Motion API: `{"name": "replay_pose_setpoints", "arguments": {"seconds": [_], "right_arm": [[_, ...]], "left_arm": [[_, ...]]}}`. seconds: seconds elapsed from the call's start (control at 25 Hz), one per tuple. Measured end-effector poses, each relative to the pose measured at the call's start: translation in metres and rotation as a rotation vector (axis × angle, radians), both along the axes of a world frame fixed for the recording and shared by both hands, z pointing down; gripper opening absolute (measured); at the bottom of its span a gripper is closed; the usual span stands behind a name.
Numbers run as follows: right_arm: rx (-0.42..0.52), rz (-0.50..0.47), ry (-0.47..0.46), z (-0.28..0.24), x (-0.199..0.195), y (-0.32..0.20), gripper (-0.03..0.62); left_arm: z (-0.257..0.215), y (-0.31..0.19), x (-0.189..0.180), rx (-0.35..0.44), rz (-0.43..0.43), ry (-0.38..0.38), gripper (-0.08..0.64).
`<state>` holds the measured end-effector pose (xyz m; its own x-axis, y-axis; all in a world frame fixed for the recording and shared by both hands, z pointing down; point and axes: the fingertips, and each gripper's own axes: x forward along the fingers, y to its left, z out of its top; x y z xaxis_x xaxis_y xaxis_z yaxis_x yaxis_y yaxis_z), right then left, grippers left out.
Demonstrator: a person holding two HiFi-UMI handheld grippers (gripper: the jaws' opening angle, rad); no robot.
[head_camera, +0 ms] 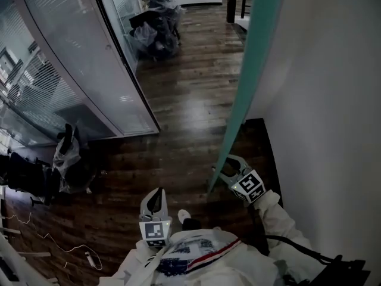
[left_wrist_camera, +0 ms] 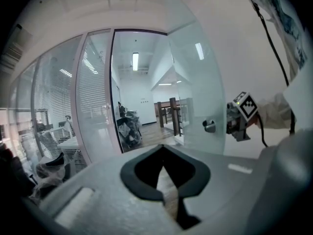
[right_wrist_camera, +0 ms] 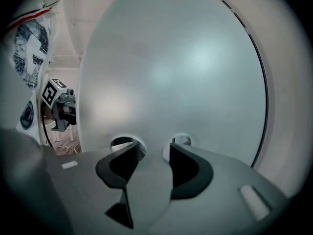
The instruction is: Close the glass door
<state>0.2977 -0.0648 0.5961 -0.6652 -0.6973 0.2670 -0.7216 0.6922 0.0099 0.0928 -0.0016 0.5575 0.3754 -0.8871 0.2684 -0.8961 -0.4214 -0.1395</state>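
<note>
The glass door (head_camera: 253,58) stands open, seen edge-on from above as a teal slab beside the white wall. In the left gripper view the door (left_wrist_camera: 195,82) is frosted and carries a round metal knob (left_wrist_camera: 209,126). My right gripper (head_camera: 226,164) is at the door's free edge, level with the knob, and shows beside it (left_wrist_camera: 239,115). Its jaws (right_wrist_camera: 152,153) stand open against the frosted pane (right_wrist_camera: 186,72), with a round fitting (right_wrist_camera: 122,142) behind one tip and another (right_wrist_camera: 182,139) behind the other; nothing is pressed between the pads. My left gripper (head_camera: 156,196) hangs low before my body, shut and empty (left_wrist_camera: 163,148).
A curved glass partition (head_camera: 77,58) with blinds lines the left side. Dark bags (head_camera: 156,31) lie in the passage beyond the doorway (left_wrist_camera: 137,97). More bags (head_camera: 68,154) and a white cable (head_camera: 65,249) lie on the wood floor at left. A white wall (head_camera: 333,100) closes the right.
</note>
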Motion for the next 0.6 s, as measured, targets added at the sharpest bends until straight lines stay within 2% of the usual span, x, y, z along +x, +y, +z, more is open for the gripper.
{"name": "replay_pose_setpoints", "arguments": {"seconds": [0.04,0.12,0.2,0.6], "right_arm": [[0.008,0.005,-0.023,0.002,-0.002,-0.003,0.168],[0.000,0.021,-0.101,0.001,-0.005,-0.006,0.145],[-0.002,0.032,-0.137,-0.001,-0.007,-0.007,0.143],[0.025,0.001,-0.034,0.010,-0.020,-0.016,0.141]], "left_arm": [[0.003,-0.002,0.002,-0.002,0.009,0.000,0.002],[0.010,-0.006,0.003,-0.005,0.027,-0.003,0.002],[0.013,-0.010,0.002,-0.009,0.037,-0.004,0.002],[0.023,-0.032,0.008,-0.022,0.073,0.008,0.002]]}}
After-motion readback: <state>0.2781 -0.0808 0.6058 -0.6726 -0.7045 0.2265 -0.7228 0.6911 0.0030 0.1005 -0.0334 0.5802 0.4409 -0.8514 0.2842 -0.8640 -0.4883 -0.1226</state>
